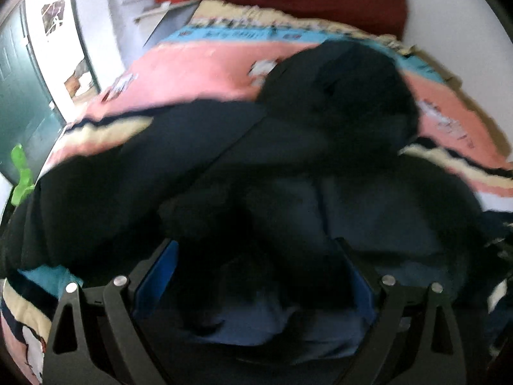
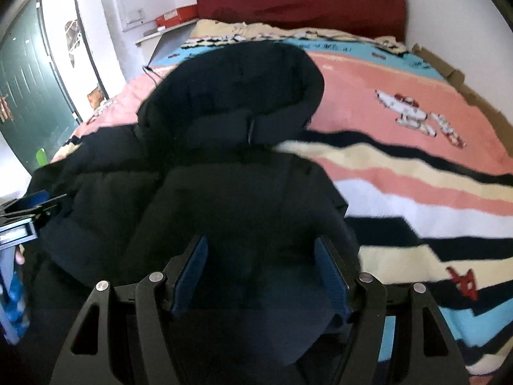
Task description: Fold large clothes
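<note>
A large dark navy hooded padded jacket (image 2: 224, 166) lies on the bed, hood (image 2: 237, 86) toward the headboard. It also fills the left wrist view (image 1: 256, 166), bunched and partly folded over. My right gripper (image 2: 260, 250) is open, its blue pads (image 2: 330, 276) wide apart on either side of the jacket's near edge. My left gripper (image 1: 261, 256) is open too, jaws spread with jacket fabric lying between them. The left gripper shows at the left edge of the right wrist view (image 2: 29, 211), beside the jacket's sleeve.
The bed is covered by a striped pink, cream, black and blue blanket (image 2: 416, 166). A dark red headboard (image 2: 301, 3) stands at the far end. A green door (image 2: 29, 96) and white wall are on the left, with a shelf holding a red box (image 2: 176, 17).
</note>
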